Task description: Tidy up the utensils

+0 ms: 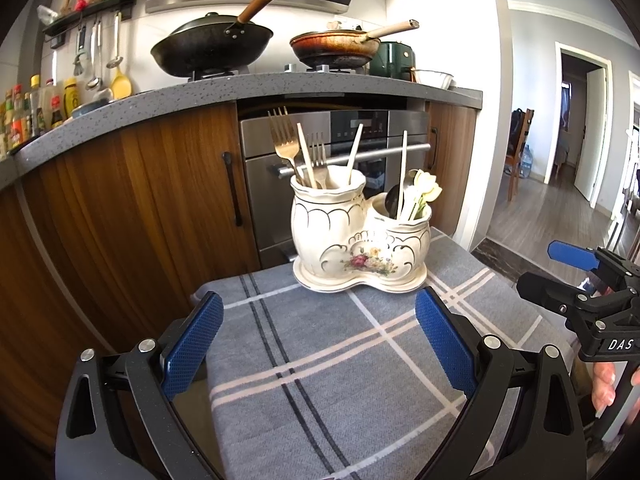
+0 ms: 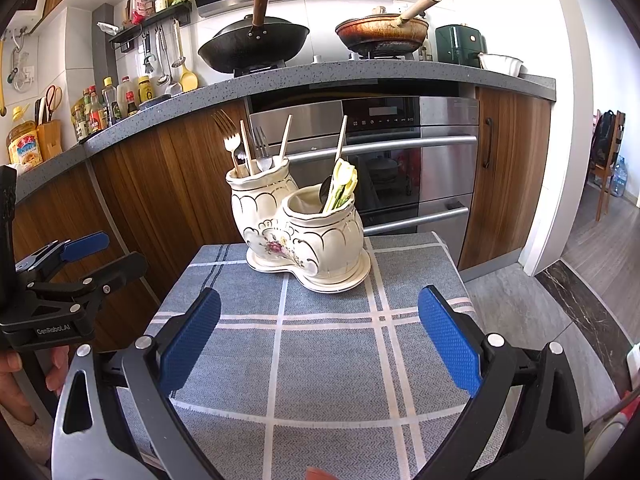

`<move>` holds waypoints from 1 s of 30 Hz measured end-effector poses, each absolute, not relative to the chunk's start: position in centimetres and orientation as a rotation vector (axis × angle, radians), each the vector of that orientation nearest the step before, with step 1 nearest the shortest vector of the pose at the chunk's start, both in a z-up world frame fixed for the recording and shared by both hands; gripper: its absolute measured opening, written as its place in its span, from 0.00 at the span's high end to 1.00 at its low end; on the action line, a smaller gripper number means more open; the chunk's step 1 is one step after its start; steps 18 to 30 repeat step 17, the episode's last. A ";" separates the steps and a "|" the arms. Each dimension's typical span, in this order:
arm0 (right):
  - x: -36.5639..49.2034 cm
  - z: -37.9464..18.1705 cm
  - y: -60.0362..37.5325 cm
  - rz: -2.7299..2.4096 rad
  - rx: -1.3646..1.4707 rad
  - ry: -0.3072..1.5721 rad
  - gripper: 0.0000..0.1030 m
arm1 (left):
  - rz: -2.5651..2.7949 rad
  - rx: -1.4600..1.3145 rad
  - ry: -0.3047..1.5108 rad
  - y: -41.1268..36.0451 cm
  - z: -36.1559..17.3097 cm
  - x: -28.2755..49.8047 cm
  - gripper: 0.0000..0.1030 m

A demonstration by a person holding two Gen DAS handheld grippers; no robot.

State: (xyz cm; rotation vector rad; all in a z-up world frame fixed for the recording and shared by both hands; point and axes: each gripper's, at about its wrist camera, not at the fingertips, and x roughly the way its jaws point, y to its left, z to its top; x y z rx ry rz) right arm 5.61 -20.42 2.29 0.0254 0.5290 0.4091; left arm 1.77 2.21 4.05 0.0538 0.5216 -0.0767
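Note:
A cream ceramic double utensil holder [image 1: 356, 236] with a flower motif stands at the far edge of a small table covered by a grey plaid cloth [image 1: 320, 360]; it also shows in the right wrist view [image 2: 304, 232]. Its taller pot holds forks [image 1: 286, 140] and chopsticks; the lower pot holds spoons [image 1: 420, 192] and a chopstick. My left gripper [image 1: 320, 336] is open and empty, hovering over the cloth short of the holder. My right gripper [image 2: 320, 332] is open and empty too, beside it; it also shows at the right in the left wrist view [image 1: 568, 272].
Behind the table are wooden cabinets [image 1: 140, 200] and a steel oven [image 1: 340, 152] under a grey counter [image 1: 240, 88]. A black wok [image 1: 212, 48] and a frying pan [image 1: 336, 46] sit on the stove. Bottles stand at the left. A doorway [image 1: 580, 120] opens right.

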 end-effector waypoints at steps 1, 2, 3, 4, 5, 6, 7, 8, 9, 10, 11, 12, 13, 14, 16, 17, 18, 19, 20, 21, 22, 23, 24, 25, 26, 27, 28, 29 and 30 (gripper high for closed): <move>5.6 2.3 -20.4 0.409 0.026 0.529 0.05 | -0.077 0.054 0.521 2.2 4.0 1.8 0.07; 5.6 2.3 -20.4 0.410 0.025 0.529 0.05 | -0.078 0.055 0.520 2.2 4.0 1.8 0.07; 5.6 2.3 -20.4 0.409 0.025 0.528 0.05 | -0.078 0.056 0.520 2.2 4.0 1.8 0.07; 5.6 2.3 -20.4 0.409 0.025 0.528 0.05 | -0.078 0.056 0.520 2.2 4.0 1.8 0.07; 5.6 2.3 -20.4 0.410 0.025 0.529 0.05 | -0.077 0.058 0.516 2.2 4.0 1.8 0.07; 5.6 2.3 -20.4 0.409 0.025 0.529 0.05 | -0.077 0.059 0.514 2.2 4.1 1.8 0.07; 5.6 2.3 -20.4 0.409 0.025 0.529 0.05 | -0.078 0.060 0.512 2.2 4.1 1.7 0.07; 5.6 2.3 -20.4 0.409 0.025 0.529 0.05 | -0.083 0.061 0.514 2.1 4.1 1.7 0.07; 5.6 2.3 -20.4 0.409 0.025 0.529 0.05 | -0.085 0.063 0.518 2.1 4.1 1.8 0.07; 5.6 2.3 -20.4 0.410 0.025 0.529 0.05 | -0.085 0.065 0.522 2.1 4.1 1.8 0.07; 5.6 2.3 -20.4 0.410 0.024 0.528 0.05 | -0.084 0.067 0.524 2.0 4.1 1.8 0.07; 5.6 2.3 -20.4 0.410 0.024 0.528 0.05 | -0.080 0.067 0.524 2.0 4.0 1.8 0.07; 5.6 2.2 -20.4 0.410 0.023 0.529 0.05 | -0.079 0.068 0.525 2.0 4.0 1.8 0.07; 5.6 2.2 -20.4 0.410 0.024 0.529 0.05 | -0.081 0.068 0.527 2.0 4.0 1.8 0.07; 5.6 2.2 -20.4 0.410 0.024 0.529 0.05 | -0.086 0.065 0.531 2.0 4.0 1.9 0.07; 5.6 2.1 -20.4 0.410 0.023 0.530 0.05 | -0.086 0.066 0.532 2.0 3.9 1.8 0.07; 5.6 2.1 -20.4 0.410 0.023 0.530 0.05 | -0.086 0.066 0.532 2.0 3.9 1.8 0.07; 5.6 2.1 -20.4 0.410 0.023 0.530 0.05 | -0.086 0.066 0.532 2.0 3.9 1.8 0.07; 5.6 2.1 -20.4 0.410 0.023 0.530 0.05 | -0.086 0.066 0.532 2.0 3.9 1.8 0.07; 5.6 2.1 -20.4 0.410 0.023 0.530 0.05 | -0.086 0.066 0.532 2.0 3.9 1.8 0.07; 5.6 2.1 -20.4 0.410 0.023 0.530 0.05 | -0.086 0.066 0.532 2.0 3.9 1.8 0.07; 5.6 2.1 -20.4 0.410 0.023 0.530 0.05 | -0.086 0.066 0.532 2.0 3.9 1.8 0.07; 5.6 2.1 -20.4 0.410 0.023 0.530 0.05 | -0.086 0.066 0.532 2.0 3.9 1.8 0.07; 5.6 2.1 -20.4 0.410 0.023 0.530 0.05 | -0.086 0.066 0.532 2.0 3.9 1.8 0.07; 5.6 2.1 -20.4 0.410 0.023 0.530 0.05 | -0.086 0.066 0.532 2.0 3.9 1.8 0.07; 5.6 2.1 -20.4 0.410 0.023 0.530 0.05 | -0.086 0.066 0.532 2.0 3.9 1.8 0.07; 5.6 2.1 -20.4 0.410 0.023 0.530 0.05 | -0.086 0.066 0.532 2.0 3.9 1.8 0.07; 5.6 2.1 -20.4 0.410 0.023 0.530 0.05 | -0.086 0.066 0.532 2.0 3.9 1.8 0.07; 5.6 2.1 -20.4 0.410 0.023 0.530 0.05 | -0.086 0.066 0.532 2.0 3.9 1.8 0.07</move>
